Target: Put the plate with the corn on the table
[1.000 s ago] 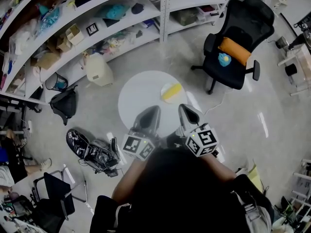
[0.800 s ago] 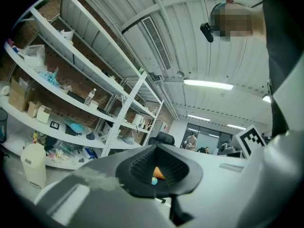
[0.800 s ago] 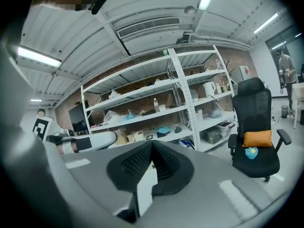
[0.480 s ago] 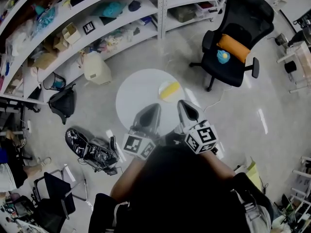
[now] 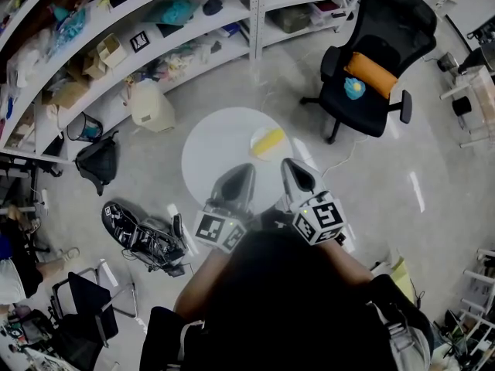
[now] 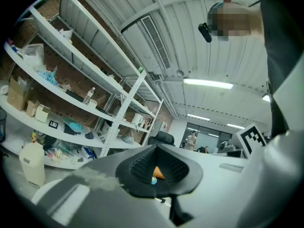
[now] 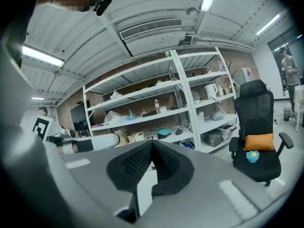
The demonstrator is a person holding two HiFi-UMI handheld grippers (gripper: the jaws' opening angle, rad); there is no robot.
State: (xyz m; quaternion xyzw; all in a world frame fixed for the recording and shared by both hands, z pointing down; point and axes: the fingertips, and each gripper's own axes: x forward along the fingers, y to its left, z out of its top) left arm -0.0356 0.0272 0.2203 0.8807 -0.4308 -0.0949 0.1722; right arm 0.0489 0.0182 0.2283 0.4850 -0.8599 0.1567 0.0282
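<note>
The pale plate with yellow corn [image 5: 270, 141] lies at the far right edge of the round white table [image 5: 213, 149], and nothing blocks it. A black office chair [image 5: 371, 60] and white shelves [image 5: 155, 22] stand beyond. The left gripper [image 5: 246, 170] and right gripper [image 5: 288, 165] hover at the near edge with their fingers pressed together and empty, just as before.

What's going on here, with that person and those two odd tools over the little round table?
A person stands over a round white table, holding a two-jaw gripper in each hand. The left gripper and the right gripper both hover over the table's near edge, jaws shut and holding nothing. The plate with the corn sits on the table just beyond the grippers, towards the right side, and neither gripper touches it. A black office chair stands further off.
</note>
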